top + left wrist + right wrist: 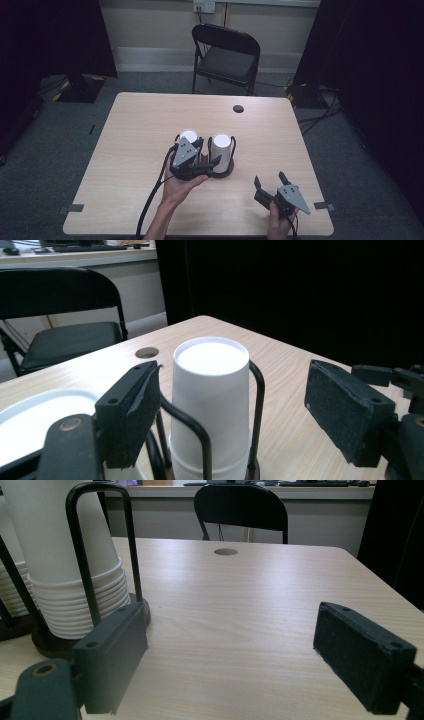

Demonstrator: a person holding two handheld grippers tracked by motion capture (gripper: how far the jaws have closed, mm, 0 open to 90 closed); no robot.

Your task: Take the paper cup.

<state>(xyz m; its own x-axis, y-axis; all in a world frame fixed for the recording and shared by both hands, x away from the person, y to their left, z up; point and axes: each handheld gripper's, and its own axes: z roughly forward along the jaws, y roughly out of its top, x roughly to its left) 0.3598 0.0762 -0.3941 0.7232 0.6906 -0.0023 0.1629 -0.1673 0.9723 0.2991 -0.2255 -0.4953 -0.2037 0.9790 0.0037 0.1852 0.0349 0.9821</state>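
High view: left gripper (207,159) spread at the cup stacks (220,145) in a wire holder (227,170), mid table (140,125); right gripper (270,181) spread, apart near the front edge.
Left gripper view: jaws wide either side of the cups.
Right gripper view: jaws wide over bare wood, cups at left.

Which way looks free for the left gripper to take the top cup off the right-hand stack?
Probably from above: the left gripper is open beside the right-hand stack, but the holder's wire loops flank the cups, so a side grasp looks partly blocked.
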